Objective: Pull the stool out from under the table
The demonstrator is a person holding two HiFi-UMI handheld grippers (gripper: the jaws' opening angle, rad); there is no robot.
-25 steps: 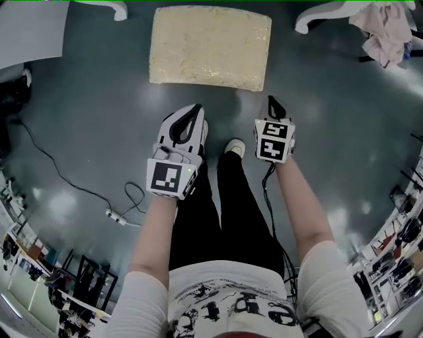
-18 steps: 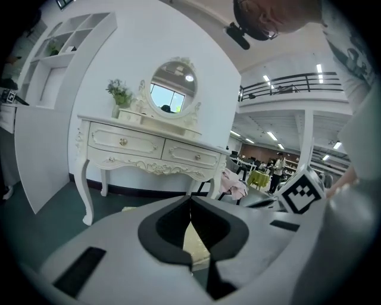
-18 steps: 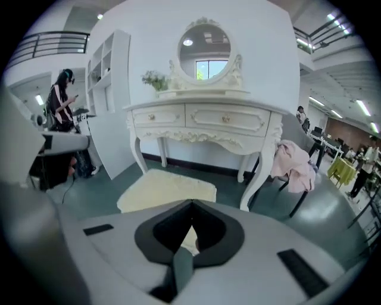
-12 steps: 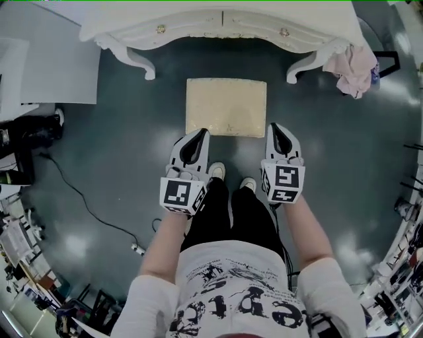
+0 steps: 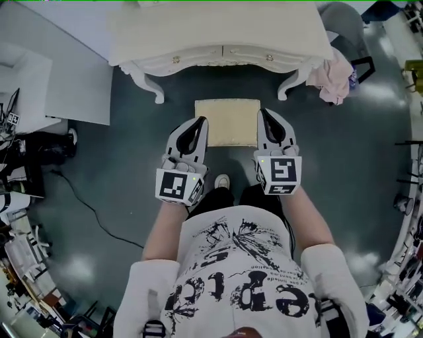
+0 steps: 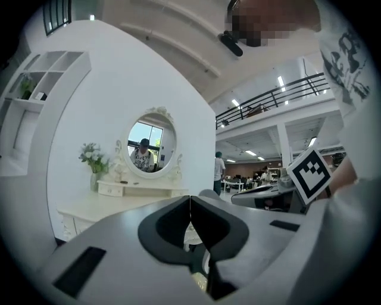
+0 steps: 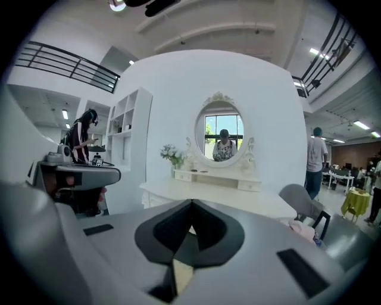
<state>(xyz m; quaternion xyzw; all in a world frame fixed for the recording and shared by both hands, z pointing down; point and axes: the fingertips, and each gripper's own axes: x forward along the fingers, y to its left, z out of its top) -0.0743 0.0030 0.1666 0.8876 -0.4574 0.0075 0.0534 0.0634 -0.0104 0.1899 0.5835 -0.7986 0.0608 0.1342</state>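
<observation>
The stool, a low seat with a beige cushion, stands on the dark floor just in front of the white dressing table, clear of its legs. My left gripper hovers high above the stool's left edge with its jaws shut and nothing between them. Over the stool's right edge, my right gripper is likewise shut and empty. In the left gripper view the left gripper points level toward the table. The right gripper faces the table and its oval mirror.
A grey chair with a pink cloth stands right of the table. A white panel and cluttered benches are on the left. A cable trails over the floor. Two people stand in the room.
Both grippers have risen well above the floor, still shut and side by side. The stool looks smaller and farther below, and the dressing table has come into view.
</observation>
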